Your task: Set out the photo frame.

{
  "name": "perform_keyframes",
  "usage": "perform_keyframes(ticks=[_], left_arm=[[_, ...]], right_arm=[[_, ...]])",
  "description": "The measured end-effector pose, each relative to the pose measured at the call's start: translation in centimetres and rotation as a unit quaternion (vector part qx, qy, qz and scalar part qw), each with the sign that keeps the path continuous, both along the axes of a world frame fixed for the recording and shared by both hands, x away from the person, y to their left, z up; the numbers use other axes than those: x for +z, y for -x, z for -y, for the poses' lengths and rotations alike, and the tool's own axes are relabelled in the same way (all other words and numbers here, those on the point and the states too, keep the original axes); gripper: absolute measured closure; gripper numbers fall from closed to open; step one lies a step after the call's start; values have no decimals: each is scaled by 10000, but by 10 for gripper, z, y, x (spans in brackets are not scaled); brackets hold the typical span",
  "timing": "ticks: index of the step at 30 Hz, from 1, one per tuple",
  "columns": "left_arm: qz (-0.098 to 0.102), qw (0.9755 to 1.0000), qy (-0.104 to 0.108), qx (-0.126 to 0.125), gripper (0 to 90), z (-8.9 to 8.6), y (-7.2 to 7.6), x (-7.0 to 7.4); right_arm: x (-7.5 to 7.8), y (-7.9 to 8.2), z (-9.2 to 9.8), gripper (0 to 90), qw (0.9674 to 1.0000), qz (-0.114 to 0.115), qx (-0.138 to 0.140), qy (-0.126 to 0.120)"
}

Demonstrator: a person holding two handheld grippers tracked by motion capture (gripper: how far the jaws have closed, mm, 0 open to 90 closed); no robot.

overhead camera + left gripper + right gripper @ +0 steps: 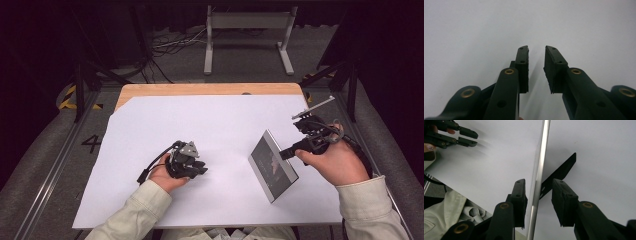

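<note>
We see the picture frame (539, 170) standing edge-on between our right gripper's (539, 202) parted, non-pressing fingers, its long axis running away from them, while our left gripper (536, 68) rests half-open, empty, well apart.

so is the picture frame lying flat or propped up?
Propped up: the picture frame tilts on its edge on the white sheet, black back stand out, edge between the right gripper's fingers.

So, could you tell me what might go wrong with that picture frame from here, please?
1. The picture frame stands tilted on its edge; the right tool straddles its rim with gaps either side, so it may tip over.
2. Its black stand looks only partly out, so support is doubtful.
</note>
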State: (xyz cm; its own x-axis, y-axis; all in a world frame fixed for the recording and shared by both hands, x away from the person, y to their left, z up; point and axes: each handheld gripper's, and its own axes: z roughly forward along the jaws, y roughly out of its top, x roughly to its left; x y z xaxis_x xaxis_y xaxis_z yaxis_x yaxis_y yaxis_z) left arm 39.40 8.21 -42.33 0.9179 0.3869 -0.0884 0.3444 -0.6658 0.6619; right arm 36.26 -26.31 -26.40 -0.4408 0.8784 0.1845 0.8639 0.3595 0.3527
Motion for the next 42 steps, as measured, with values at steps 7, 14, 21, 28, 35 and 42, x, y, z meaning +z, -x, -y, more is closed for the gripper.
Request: perform_keyframes(ticks=[7, 14, 21, 28, 35, 42], left_arm=[[-18, 10000, 11, -3, 739, 0, 0, 0], [-35, 10000, 13, -1, 739, 0, 1, 0], [-43, 10000, 11, -8, 739, 0, 1, 0], [-39, 10000, 19, -10, 737, 0, 1, -1], [-41, 10000, 21, -15, 737, 0, 1, -1], [-41, 10000, 16, -40, 739, 1, 1, -1]], right_arm=[[-8, -3, -4, 620, 9999, -125, -45, 19], [-16, -6, -7, 620, 9997, -244, -22, 26], [-24, -8, -10, 639, 9994, -339, -25, 56], [-31, -9, -12, 663, 9992, -397, -35, 71], [-37, -12, -13, 686, 9986, -514, -23, 99], [-39, -13, -13, 736, 9983, -539, -68, 213]])
